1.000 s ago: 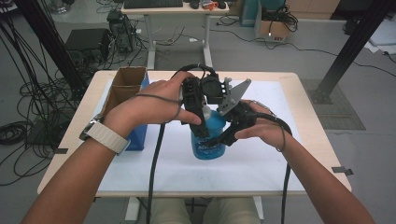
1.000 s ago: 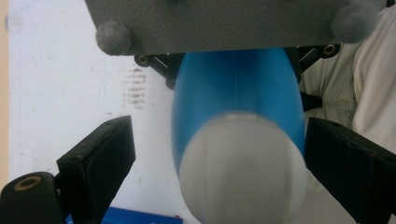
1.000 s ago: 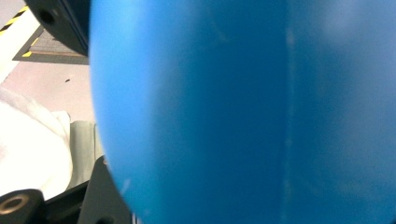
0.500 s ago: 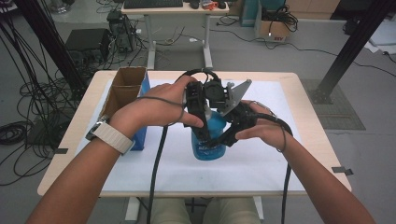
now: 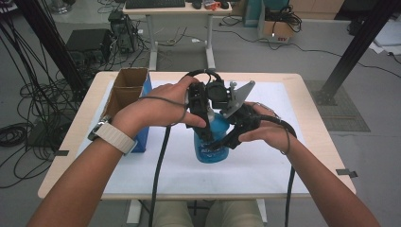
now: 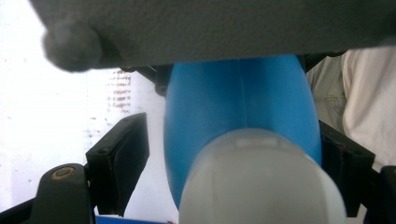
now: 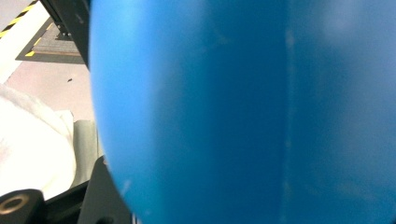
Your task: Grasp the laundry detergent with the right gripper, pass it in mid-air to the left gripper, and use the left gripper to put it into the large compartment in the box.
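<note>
A blue bottle (image 5: 213,150) stands upright on the white mat (image 5: 265,165) in the middle of the table. My left gripper (image 5: 207,128) comes down on it from above. In the left gripper view the bottle's white cap (image 6: 257,182) and blue body (image 6: 233,102) lie between the jaws, with a gap beside the left fingertip (image 6: 119,158), so it is open. My right gripper (image 5: 223,141) holds the bottle's side from the right. The blue wall (image 7: 243,112) presses close against its camera, with one finger (image 7: 100,196) at the bottle's edge.
An open cardboard box (image 5: 125,87) with a blue side (image 5: 142,139) stands at the table's left. Bare wooden table edge (image 5: 321,118) runs along the right. Cables trail from both grippers toward the front edge. Beyond the table are a desk (image 5: 179,9) and floor cables (image 5: 19,132).
My left hand has shifted slightly over the bottle's top. The bottle and my right gripper stay where they were.
</note>
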Tool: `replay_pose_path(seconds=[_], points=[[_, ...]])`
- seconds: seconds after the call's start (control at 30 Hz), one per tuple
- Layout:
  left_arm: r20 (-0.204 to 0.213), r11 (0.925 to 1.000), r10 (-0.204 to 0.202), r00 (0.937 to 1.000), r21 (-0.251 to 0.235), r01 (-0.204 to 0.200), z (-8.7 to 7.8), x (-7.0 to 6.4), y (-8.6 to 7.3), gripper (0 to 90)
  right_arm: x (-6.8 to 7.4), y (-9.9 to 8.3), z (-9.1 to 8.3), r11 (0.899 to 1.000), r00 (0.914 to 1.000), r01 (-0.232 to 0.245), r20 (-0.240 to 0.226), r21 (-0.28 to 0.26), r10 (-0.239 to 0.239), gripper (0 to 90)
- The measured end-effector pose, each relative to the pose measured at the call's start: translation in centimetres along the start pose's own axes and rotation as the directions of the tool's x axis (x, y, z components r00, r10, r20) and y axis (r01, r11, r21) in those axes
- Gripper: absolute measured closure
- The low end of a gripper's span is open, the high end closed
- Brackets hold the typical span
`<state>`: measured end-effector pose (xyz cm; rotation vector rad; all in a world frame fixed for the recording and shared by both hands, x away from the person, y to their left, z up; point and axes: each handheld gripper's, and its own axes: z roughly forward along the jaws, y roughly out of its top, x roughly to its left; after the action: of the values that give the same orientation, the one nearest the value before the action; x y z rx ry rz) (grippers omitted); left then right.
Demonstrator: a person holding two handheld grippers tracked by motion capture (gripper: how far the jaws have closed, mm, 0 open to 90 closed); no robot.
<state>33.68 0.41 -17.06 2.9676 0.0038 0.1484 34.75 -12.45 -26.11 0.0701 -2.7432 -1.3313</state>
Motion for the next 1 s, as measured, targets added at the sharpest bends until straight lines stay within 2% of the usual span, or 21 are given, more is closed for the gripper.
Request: replay_pose_path(seconds=[0.13,0.2,0.37,0.4,0.43,0.47,0.5,0.57,0.73,0.77,0.83,0.87,1.0], points=[[0.004,1.0,0.005,1.0,-0.001,-0.005,-0.04,0.02,-0.02,24.8,0.01,-0.03,0.08,1.0,1.0,-0.002,0.006,-0.002,0.002,43.1],[0.006,1.0,0.008,0.9999,0.004,-0.008,-0.04,-0.02,0.02,26.6,-0.11,-0.09,0.23,1.0,0.9999,0.016,0.007,-0.005,-0.015,43.1],[0.018,0.9999,0.011,0.9998,0.002,-0.011,0.14,-0.08,0.0,31.6,0.14,-0.12,0.23,1.0,0.9998,-0.021,-0.004,0.016,0.021,43.1],[0.031,0.9999,0.017,0.9994,0.001,-0.017,0.15,-0.11,0.0,33.9,0.16,-0.14,0.22,1.0,0.9997,-0.025,-0.005,0.018,0.025,43.1],[0.028,0.9998,0.021,0.9994,0.003,-0.021,0.15,-0.15,0.01,36.5,0.23,-0.17,0.15,0.998,0.9989,-0.047,0.007,0.033,0.047,43.1],[0.027,0.9998,0.018,0.9995,0.003,-0.019,0.18,-0.18,0.01,36.6,-0.01,-0.25,0.26,0.999,0.9997,-0.016,0.021,0.032,0.015,43.1],[0.029,0.9999,0.015,0.9995,0.003,-0.016,0.21,-0.19,-0.02,36.7,-0.12,-0.29,0.3,0.999,0.9993,-0.005,0.037,0.039,0.004,43.1],[0.031,0.9999,0.01,0.9995,0.002,-0.01,0.22,-0.18,-0.06,37.0,0.23,-0.2,0.28,0.999,0.9992,-0.039,0.005,0.037,0.039,43.2],[0.024,0.9999,0.01,0.9997,-0.004,-0.01,0.1,-0.18,-0.08,37.4,0.15,-0.21,0.28,0.999,0.9995,-0.03,0.01,0.028,0.03,43.3],[0.026,1.0,0.007,0.9996,-0.002,-0.007,0.1,-0.17,-0.05,37.4,-0.04,-0.2,0.31,1.0,0.9997,-0.005,0.022,0.023,0.005,43.3],[0.024,1.0,0.007,0.9997,0.001,-0.007,0.1,-0.19,-0.01,37.4,-0.03,-0.19,0.23,1.0,0.9998,-0.009,0.018,0.025,0.008,43.3],[0.022,1.0,0.006,0.9998,0.005,-0.006,0.13,-0.2,0.07,37.5,0.12,-0.17,0.16,0.999,0.9995,-0.025,0.019,0.036,0.025,43.3],[0.021,1.0,0.006,0.9998,0.008,-0.006,0.24,-0.18,0.15,37.5,0.08,-0.26,0.16,0.999,0.9995,-0.026,0.021,0.038,0.026,43.3]])
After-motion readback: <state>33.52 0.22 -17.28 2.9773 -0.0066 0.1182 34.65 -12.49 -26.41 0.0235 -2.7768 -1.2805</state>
